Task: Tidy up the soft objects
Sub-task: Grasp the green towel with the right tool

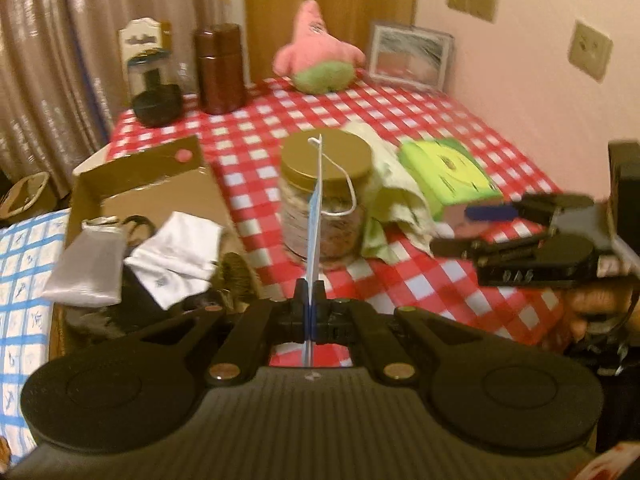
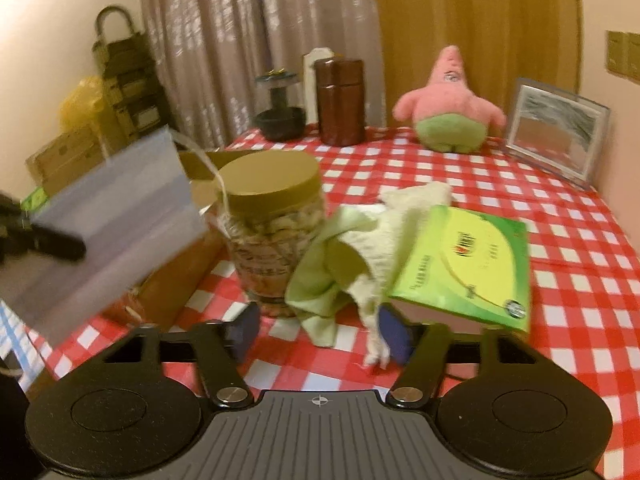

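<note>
Mask: the left gripper point(image 1: 309, 300) has its fingers pressed together on the bottom edge of a face mask point(image 1: 314, 216), lifted above the table; the left wrist view shows it edge-on as a thin upright strip with its long axis pointing away, the right wrist view shows its broad side point(image 2: 116, 216), blurred.
Right gripper: the right gripper point(image 2: 318, 332) has its fingers spread either side of the hanging end of a green and cream cloth point(image 2: 352, 252), pads not pressing it.
Cloth: crumpled between the gold-lidded jar point(image 2: 276, 236) and the green box point(image 2: 468, 264), touching both.
Hidden: the jar is partly covered by the mask; the contents of the cardboard box point(image 1: 148, 184) are blurred.
Edges: checked tablecloth point(image 2: 568, 240) lies bare to the right.
Far: pink plush star point(image 2: 450, 104) sits upright beside a picture frame point(image 2: 556, 128).
</note>
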Demonstrator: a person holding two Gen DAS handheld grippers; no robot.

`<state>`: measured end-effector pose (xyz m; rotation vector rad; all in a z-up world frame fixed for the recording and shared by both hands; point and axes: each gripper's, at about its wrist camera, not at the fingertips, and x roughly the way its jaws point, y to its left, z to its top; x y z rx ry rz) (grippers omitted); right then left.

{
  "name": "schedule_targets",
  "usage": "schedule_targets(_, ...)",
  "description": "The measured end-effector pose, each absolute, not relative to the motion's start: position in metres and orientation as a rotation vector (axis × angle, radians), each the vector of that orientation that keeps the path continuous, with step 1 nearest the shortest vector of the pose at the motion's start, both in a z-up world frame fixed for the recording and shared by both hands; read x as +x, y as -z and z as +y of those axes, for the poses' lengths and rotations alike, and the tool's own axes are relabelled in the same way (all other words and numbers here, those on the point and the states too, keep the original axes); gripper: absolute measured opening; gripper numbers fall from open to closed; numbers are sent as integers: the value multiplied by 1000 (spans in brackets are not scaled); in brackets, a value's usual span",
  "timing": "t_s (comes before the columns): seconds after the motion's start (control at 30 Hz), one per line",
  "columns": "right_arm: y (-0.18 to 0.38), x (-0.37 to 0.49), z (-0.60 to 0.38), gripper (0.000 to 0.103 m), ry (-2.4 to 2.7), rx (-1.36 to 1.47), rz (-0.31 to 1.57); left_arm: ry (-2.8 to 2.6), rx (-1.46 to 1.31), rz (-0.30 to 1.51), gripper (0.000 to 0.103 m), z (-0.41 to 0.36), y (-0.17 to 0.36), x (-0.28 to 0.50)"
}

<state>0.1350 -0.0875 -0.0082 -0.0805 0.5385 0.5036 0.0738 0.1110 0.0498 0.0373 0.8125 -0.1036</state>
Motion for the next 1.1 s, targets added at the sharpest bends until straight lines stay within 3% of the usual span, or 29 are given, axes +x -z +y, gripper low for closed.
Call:
schedule_targets(0.53,60,188,-18,50,-529,-424,549,-12,-153,766,0,150,-27,105)
schedule_targets(0.7,74,202,-7,32,-509,-499,550,-8,-166,772,0,153,-19,111)
schedule_targets(0.77,76,204,-6,14,-495,-504,552,-5,-167,774,0,153,-17,113)
schedule_targets(0.83,75,201,-8,3,-480,-507,540,-4,-166,773,0,153,-17,113)
schedule_targets(1.1,39,168,-35,1,-513,-368,511,-8,-163,759,0,149,-25,104)
